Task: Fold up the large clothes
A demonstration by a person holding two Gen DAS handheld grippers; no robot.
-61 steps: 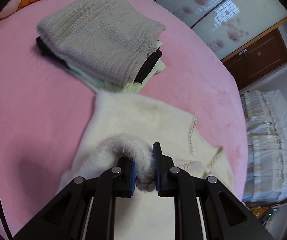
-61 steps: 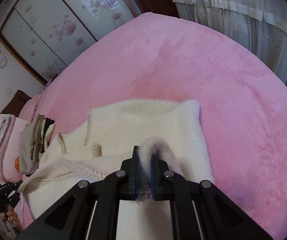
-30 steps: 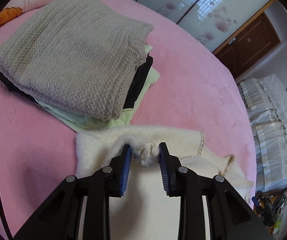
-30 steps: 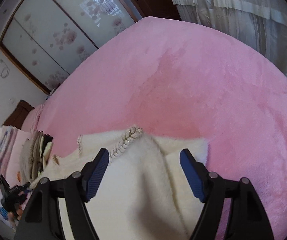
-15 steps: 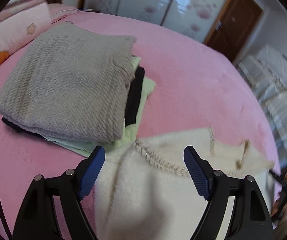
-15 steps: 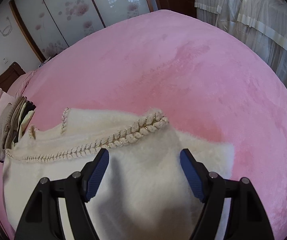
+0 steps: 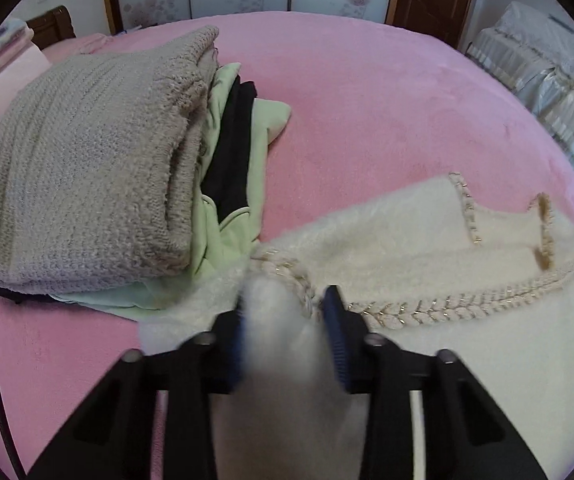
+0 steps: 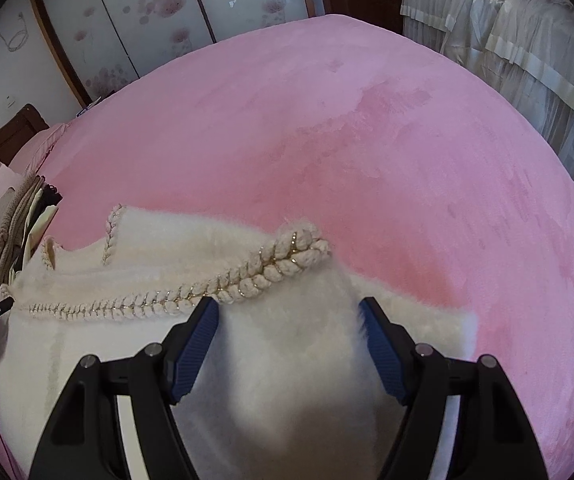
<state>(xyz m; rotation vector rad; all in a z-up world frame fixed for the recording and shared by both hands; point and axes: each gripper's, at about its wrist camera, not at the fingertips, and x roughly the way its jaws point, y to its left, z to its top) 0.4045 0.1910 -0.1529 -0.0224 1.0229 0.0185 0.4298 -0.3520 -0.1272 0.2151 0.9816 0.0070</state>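
Left wrist view: your left gripper (image 7: 287,312) has its jaws drawn in on a bunched tuft of the cream fuzzy sweater (image 7: 427,240); blur there, but the fabric fills the gap, so read it as pinched.
Right wrist view: your right gripper (image 8: 289,328) stands with jaws spread wide, sweater (image 8: 287,380) pile between them, neither pad visibly pressing on it. Nothing held.
Sweater position: lying on the pink bed (image 7: 367,100), at the near side under both grippers; its left edge touches the stack of folded clothes (image 7: 87,152).
Long axis: the braided trim (image 8: 207,288) runs across, roughly from one gripper toward the other, so the garment lies crosswise to your reach, with a fold already laid along that trim.
Pointing: one trim end curls up just ahead of the right jaws; on the left, the trim runs right up to the jaws.
Key relation: both grippers sit on the near edge; open bed lies ahead.
Judgement: the right side needs a grip before any matched lift; pulling with the left alone would likely skew the fold.
Risk: sweater snagging the stack's green layer (image 7: 227,240).
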